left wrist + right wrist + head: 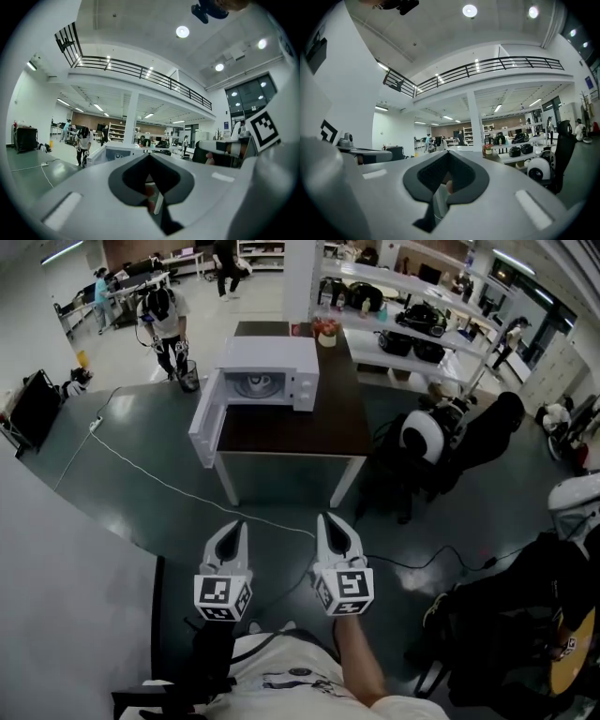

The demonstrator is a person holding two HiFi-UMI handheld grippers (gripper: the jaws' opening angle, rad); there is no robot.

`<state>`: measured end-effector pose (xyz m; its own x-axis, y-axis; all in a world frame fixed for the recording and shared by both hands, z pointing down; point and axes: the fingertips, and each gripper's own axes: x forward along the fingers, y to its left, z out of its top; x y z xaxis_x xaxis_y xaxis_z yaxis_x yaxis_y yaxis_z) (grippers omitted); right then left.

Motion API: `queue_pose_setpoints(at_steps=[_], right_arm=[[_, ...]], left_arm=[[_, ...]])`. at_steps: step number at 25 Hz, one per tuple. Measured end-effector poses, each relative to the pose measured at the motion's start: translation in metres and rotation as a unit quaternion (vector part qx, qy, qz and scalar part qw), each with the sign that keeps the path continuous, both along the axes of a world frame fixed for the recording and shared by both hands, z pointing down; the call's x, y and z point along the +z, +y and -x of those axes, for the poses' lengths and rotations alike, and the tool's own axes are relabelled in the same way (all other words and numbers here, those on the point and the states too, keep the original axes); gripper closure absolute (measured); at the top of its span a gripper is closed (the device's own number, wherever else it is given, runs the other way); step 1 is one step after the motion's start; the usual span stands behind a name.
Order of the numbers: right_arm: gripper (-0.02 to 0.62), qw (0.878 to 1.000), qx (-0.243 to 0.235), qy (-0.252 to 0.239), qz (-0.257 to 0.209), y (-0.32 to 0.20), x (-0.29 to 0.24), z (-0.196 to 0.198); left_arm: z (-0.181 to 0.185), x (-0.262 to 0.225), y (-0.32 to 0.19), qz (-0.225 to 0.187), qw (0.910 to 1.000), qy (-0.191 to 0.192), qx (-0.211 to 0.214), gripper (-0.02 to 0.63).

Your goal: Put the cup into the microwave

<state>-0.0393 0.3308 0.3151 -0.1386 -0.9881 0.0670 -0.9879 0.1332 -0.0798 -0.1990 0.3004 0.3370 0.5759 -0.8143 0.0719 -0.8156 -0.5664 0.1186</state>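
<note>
A white microwave (267,371) stands on a dark brown table (309,427), its door (204,423) swung open to the left. Something pale and round (257,385) lies inside the cavity; I cannot tell whether it is a cup or the turntable. A small pot with a red top (326,332) sits behind the microwave. Both grippers are held level well short of the table, over the dark floor. My left gripper (234,527) and my right gripper (330,521) are shut with nothing in them. The left gripper view (149,155) looks at the microwave (117,152); the right gripper view (448,152) shows the pot (488,148).
A white cable (159,479) crosses the floor left of the table. Black chairs (469,442) and a white round machine (422,437) crowd the table's right side. Shelves with bags (412,324) stand behind. A person (167,320) stands far left of the microwave.
</note>
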Motion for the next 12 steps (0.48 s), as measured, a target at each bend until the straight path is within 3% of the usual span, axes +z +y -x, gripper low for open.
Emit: queue_pose_setpoints(at_steps=[12], right_arm=[[0.595, 0.999, 0.004, 0.018, -0.031, -0.009, -0.016, 0.009]], left_arm=[[-0.008, -0.022, -0.019, -0.038, 0.999, 0.009, 0.022, 0.607]])
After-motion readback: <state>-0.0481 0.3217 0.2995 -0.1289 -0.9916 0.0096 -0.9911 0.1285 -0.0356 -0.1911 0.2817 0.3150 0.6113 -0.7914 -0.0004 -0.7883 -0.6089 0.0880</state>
